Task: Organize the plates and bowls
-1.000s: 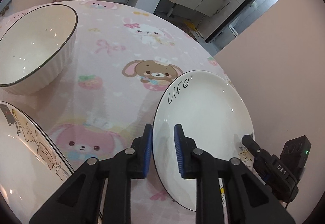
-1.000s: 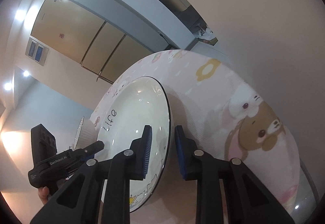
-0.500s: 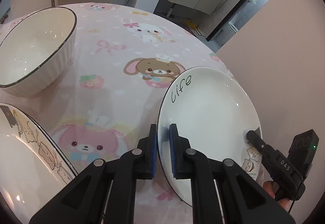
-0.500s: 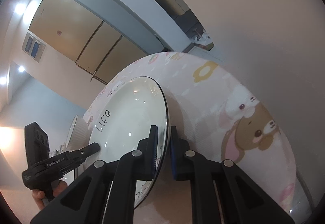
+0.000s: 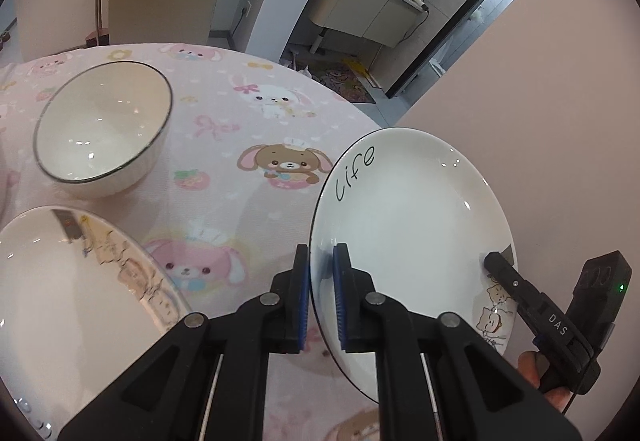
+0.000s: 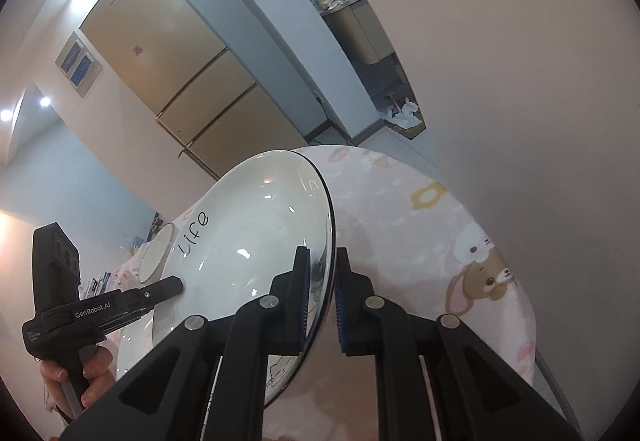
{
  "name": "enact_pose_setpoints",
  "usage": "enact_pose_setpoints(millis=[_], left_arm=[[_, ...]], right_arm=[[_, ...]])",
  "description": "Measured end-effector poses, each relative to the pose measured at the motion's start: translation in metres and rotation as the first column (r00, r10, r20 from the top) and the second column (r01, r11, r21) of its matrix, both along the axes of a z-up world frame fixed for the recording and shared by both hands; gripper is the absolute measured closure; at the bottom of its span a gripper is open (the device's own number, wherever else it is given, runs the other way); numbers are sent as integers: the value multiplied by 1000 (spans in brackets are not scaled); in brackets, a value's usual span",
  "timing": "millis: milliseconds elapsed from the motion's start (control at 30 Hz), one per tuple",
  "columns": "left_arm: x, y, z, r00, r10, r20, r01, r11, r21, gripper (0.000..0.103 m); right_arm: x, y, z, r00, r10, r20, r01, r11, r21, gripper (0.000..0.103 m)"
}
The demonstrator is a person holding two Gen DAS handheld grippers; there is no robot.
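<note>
A white plate with a thin black rim and the word "Life" on it hangs tilted above the pink cartoon tablecloth. My left gripper is shut on its near left rim. In the right wrist view the same plate has my right gripper shut on its opposite rim. Each gripper shows in the other's view: the right gripper touches the plate's right edge, the left gripper its left edge. A white bowl stands at the far left. A second plate with cartoon drawings lies near left.
The round table's far edge drops to a tiled floor with a mat. A pink wall stands close on the right. Tall cabinets rise behind the table. A person's hand holds the left gripper's handle.
Both grippers went from open around the plate's rim to shut on it. The plate then rose off the tablecloth with both grippers.
</note>
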State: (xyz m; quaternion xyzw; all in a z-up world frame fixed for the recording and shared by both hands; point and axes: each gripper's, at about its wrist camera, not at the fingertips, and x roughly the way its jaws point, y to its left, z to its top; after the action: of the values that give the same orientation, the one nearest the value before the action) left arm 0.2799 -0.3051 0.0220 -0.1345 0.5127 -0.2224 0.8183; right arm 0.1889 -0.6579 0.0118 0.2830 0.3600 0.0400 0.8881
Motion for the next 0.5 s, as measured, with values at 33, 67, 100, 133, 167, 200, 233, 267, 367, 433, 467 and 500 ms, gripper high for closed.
enact_pose_setpoints(millis=[33, 67, 100, 133, 167, 200, 233, 267, 367, 433, 467, 500], left_arm=[[-4, 3, 5, 1000, -2, 9, 2, 1000, -2, 95], [-8, 7, 11, 1000, -4, 21, 4, 1000, 1, 95], [-13, 12, 17, 1000, -4, 31, 4, 1000, 6, 95], [-16, 16, 22, 999, 0, 35, 0, 1000, 6, 95], [-20, 21, 27, 999, 6, 37, -6, 1000, 6, 95], [-22, 27, 32, 999, 15, 36, -15, 1000, 7, 95], [-24, 36, 36, 999, 32, 28, -32, 999, 0, 95], [-24, 41, 40, 999, 47, 20, -47, 999, -5, 95], [-31, 64, 55, 996, 72, 48, -72, 997, -4, 95], [-38, 81, 66, 994, 92, 64, -92, 996, -6, 95], [-41, 89, 71, 992, 101, 69, -101, 995, -6, 95], [-45, 97, 75, 991, 109, 78, -109, 994, -5, 95]], right_arm=[[0, 2, 5, 1000, 6, -3, -6, 1000, -3, 91], [-2, 5, 10, 1000, 13, -2, -13, 1000, -6, 91], [-3, 9, 14, 1000, 21, 0, -21, 1000, -9, 91], [-5, 14, 21, 1000, 31, 1, -31, 999, -13, 91], [-7, 18, 25, 999, 36, 3, -36, 999, -16, 91], [-8, 24, 32, 999, 46, 8, -46, 999, -23, 91], [-9, 31, 37, 998, 57, 14, -57, 998, -34, 91], [-10, 38, 42, 998, 67, 21, -66, 997, -46, 91], [-14, 61, 56, 995, 92, 41, -89, 994, -62, 91], [-15, 79, 66, 991, 120, 56, -116, 991, -69, 90], [-15, 86, 70, 990, 131, 59, -126, 989, -71, 90], [-16, 93, 74, 988, 142, 62, -137, 988, -71, 90]])
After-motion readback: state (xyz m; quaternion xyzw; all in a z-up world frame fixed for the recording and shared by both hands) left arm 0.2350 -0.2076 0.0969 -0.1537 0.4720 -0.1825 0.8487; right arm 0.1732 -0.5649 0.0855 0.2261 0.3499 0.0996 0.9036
